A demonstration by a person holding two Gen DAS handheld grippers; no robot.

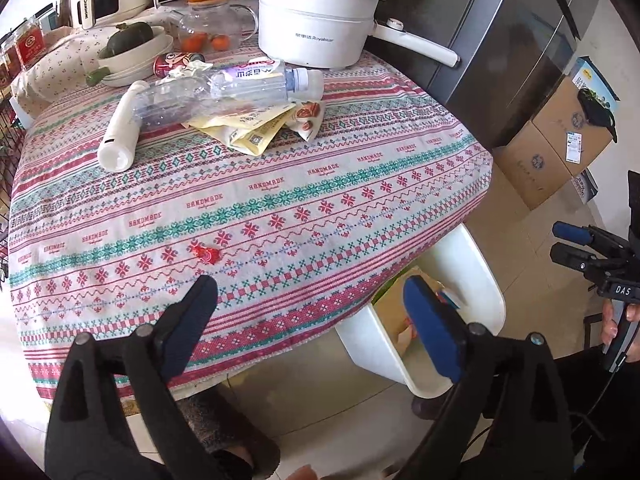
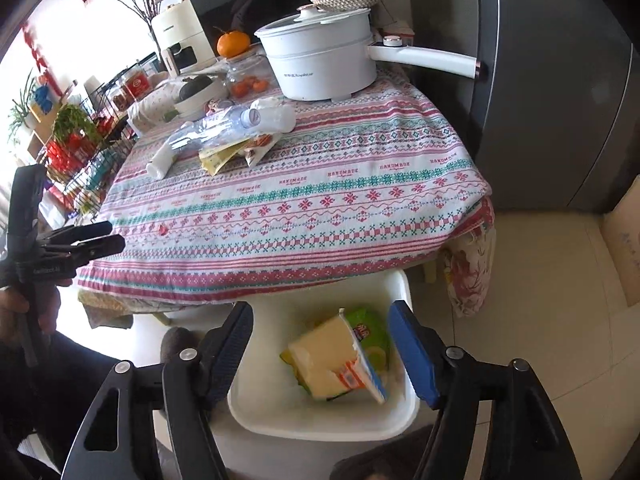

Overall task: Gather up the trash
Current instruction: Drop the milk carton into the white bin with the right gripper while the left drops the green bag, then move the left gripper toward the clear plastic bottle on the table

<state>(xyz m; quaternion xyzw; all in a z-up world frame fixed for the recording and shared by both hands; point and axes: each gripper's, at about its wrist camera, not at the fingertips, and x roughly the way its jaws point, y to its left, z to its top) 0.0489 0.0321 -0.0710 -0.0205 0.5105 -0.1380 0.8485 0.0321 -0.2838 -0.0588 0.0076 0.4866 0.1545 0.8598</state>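
Hanging directly over the white bin point(image 2: 320, 420), the right claw point(image 2: 322, 344) is standing with its jaws apart and nothing between them; a yellow carton point(image 2: 328, 360) and a green wrapper point(image 2: 366, 330) are already lying inside, so this claw is likely sitting where a drop gets made. Beside it, the left claw point(image 1: 310, 320) is also gaping empty, poised just over the near edge of the worktop point(image 1: 280, 200) that the bin is tucked half under. That placement seems deliberate: trash can be swept or carried a short way off the edge and let fall.

Most of the remaining trash is lying far from the bin, toward the back of the worktop: a clear plastic bottle point(image 1: 224, 88), a white tube point(image 1: 120, 128), yellow packets point(image 1: 248, 126) and a crushed can point(image 1: 176, 63), piled in touching layers. A small red wrapper point(image 1: 205, 253) is lying alone, much nearer the bin and just ahead of the left claw.

Open cloth is stretching between the bin's edge and the pile, giving free room to reach. Behind the pile, a white pot point(image 1: 316, 28), a glass teapot point(image 1: 216, 26) and a bowl point(image 1: 136, 54) are crowding close, so a grab there looks tighter.
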